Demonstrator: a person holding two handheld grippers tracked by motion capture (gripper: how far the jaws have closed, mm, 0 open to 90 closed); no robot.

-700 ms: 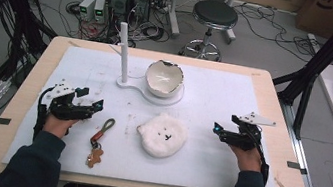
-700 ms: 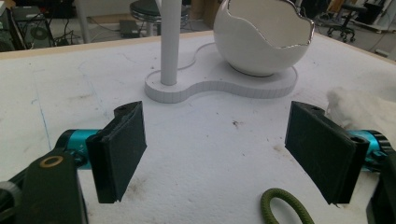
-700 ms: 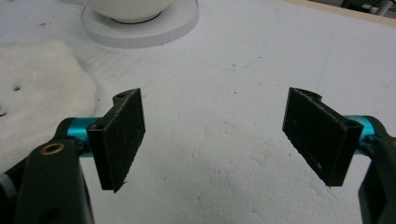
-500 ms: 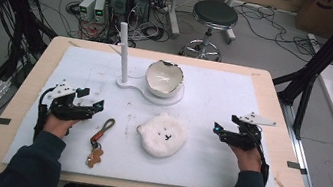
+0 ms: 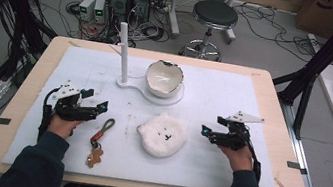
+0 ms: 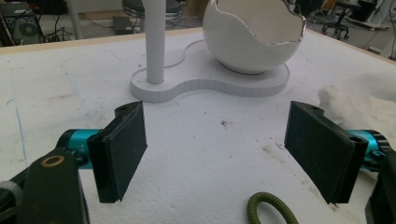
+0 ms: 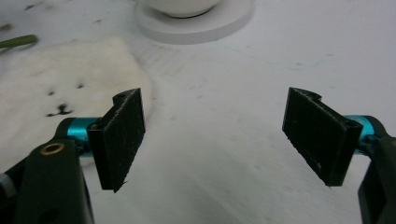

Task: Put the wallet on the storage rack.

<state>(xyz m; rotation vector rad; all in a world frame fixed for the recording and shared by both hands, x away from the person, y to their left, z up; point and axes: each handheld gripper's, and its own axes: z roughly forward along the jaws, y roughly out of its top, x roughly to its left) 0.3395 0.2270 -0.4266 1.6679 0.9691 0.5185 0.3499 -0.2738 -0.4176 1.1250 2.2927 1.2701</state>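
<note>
Both jaws spread, holding nothing: left gripper (image 5: 93, 108) by the keychain (image 5: 98, 139); a careless sweep toward 12 o'clock could topple the eggshell bowl (image 5: 164, 78); right gripper (image 5: 210, 132) idle.

A white mat (image 5: 252, 112) covers the wooden table (image 5: 280, 99). On it sit a white stand (image 5: 128, 85) with a pole and an eggshell bowl (image 5: 163, 78), a fluffy white bear face (image 5: 162, 134), and a keychain (image 5: 97, 143). A black stool (image 5: 213, 15) stands behind.
</note>
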